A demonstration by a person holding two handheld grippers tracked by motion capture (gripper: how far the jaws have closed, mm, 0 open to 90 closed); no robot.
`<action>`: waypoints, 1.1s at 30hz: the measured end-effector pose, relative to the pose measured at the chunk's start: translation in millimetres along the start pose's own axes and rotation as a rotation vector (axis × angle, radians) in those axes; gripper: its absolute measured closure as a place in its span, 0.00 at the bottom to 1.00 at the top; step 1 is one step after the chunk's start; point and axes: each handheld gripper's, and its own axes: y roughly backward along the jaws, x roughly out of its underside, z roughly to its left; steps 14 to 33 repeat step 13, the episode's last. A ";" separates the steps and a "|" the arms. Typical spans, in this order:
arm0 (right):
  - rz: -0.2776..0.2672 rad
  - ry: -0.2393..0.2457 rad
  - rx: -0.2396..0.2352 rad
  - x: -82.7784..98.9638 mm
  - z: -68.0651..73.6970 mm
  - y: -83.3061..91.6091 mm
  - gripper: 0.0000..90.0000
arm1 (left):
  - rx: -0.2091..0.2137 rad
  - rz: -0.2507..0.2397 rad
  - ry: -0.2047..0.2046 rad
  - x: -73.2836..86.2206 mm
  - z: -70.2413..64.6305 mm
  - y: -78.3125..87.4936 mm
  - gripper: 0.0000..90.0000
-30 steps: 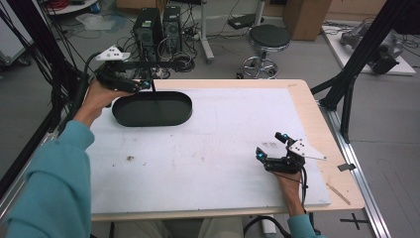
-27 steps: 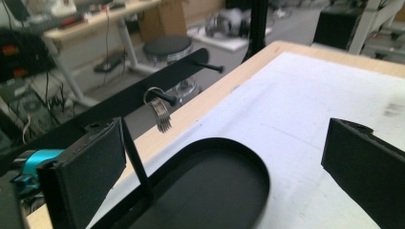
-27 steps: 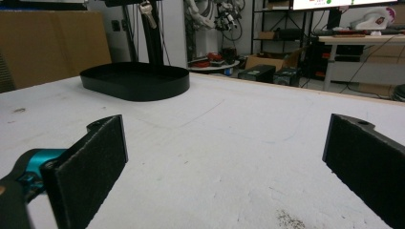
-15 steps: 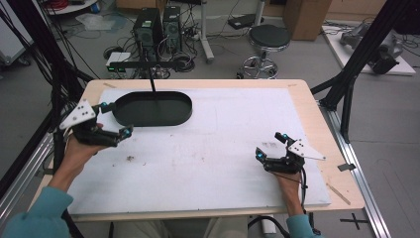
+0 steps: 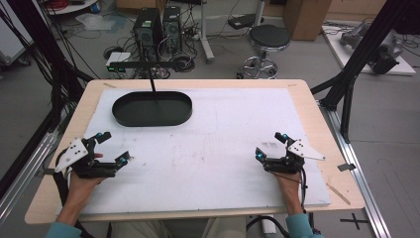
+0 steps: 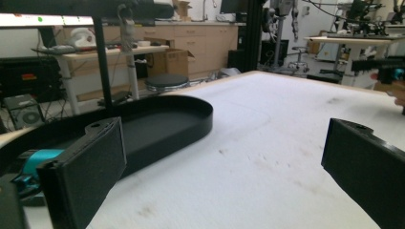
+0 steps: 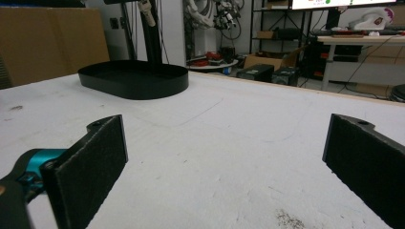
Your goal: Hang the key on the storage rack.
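Black jaws gape on our left gripper [image 5: 110,149] and right gripper [image 5: 270,146], both empty, resting low at the white mat's [image 5: 223,144] near corners, likely a ready stance. Far left sits the empty black oval tray [image 5: 152,108], well apart.

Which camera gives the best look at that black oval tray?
The high view: it shows the black oval tray whole, from above, inside included. The left gripper view catches its near end behind a jaw; the right gripper view shows it low, side-on.

Black oval tray [image 5: 152,108], shallow, empty, flat on white table cover, far left
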 end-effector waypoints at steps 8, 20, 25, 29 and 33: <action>0.001 0.003 -0.001 0.0 0.4 0.0 0.01 | -0.012 -0.036 0.007 20.8 -2.9 4.9 0.02; 0.003 0.016 0.002 0.0 0.9 -0.2 0.00 | -0.023 -0.028 0.003 21.0 -3.5 4.4 0.02; 0.003 0.016 0.002 0.0 0.9 -0.2 0.00 | -0.023 -0.028 0.003 21.0 -3.5 4.4 0.02; 0.003 0.016 0.002 0.0 0.9 -0.2 0.00 | -0.023 -0.028 0.003 21.0 -3.5 4.4 0.02; 0.003 0.016 0.002 0.0 0.9 -0.2 0.00 | -0.023 -0.028 0.003 21.0 -3.5 4.4 0.02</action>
